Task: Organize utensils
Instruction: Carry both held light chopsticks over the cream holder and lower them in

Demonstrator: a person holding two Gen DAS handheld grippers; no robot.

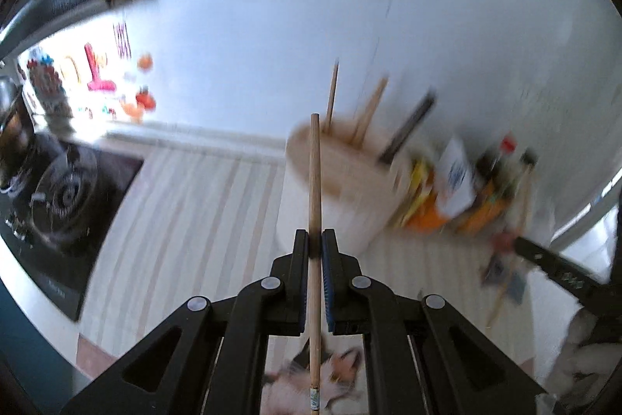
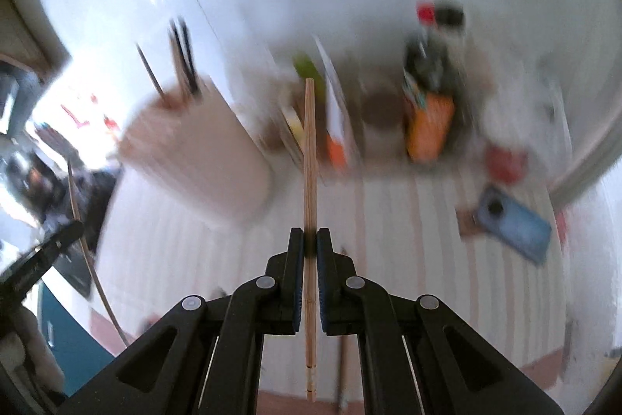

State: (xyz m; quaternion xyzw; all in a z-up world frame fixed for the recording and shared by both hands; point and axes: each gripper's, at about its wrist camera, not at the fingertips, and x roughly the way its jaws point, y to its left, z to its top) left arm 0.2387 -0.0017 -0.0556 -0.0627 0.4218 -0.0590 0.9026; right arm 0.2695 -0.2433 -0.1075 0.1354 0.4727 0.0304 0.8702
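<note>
Two hand-held grippers (image 1: 315, 240) (image 2: 310, 238), one wooden chopstick (image 1: 315, 189) (image 2: 309, 150) in each.

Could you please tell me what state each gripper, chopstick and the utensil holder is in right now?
left gripper: shut on a wooden chopstick.
right gripper: shut on a second chopstick.
utensil holder: upright on the counter, several sticks already standing in it.
phone: lying flat on the counter.
</note>
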